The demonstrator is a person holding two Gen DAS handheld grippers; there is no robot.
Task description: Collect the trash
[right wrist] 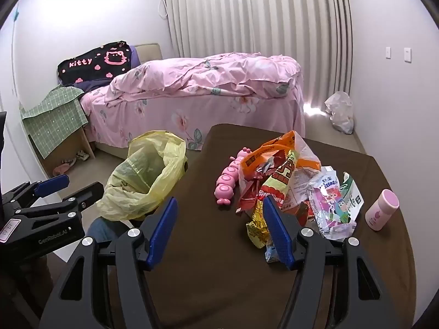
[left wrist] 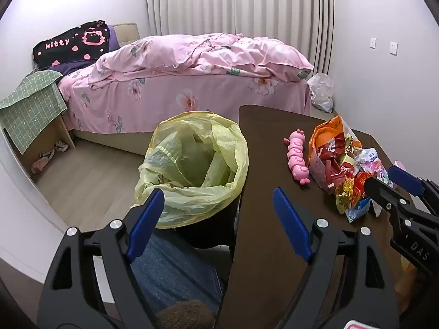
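Both hand-held grippers, left (left wrist: 216,219) and right (right wrist: 219,227), released | wrappers (right wrist: 285,189) on counter (right wrist: 208,246) | bin (left wrist: 197,164) beside counter

Bare brown table (right wrist: 192,246) is lying open ahead of the right gripper (right wrist: 219,227), whose 2 fingers are standing apart. The wrapper pile (right wrist: 288,192) is crowding its right finger, the pink toy (right wrist: 229,183) flanking it. The yellow-lined bin (left wrist: 197,161) is gaping unobstructed beside the table edge.
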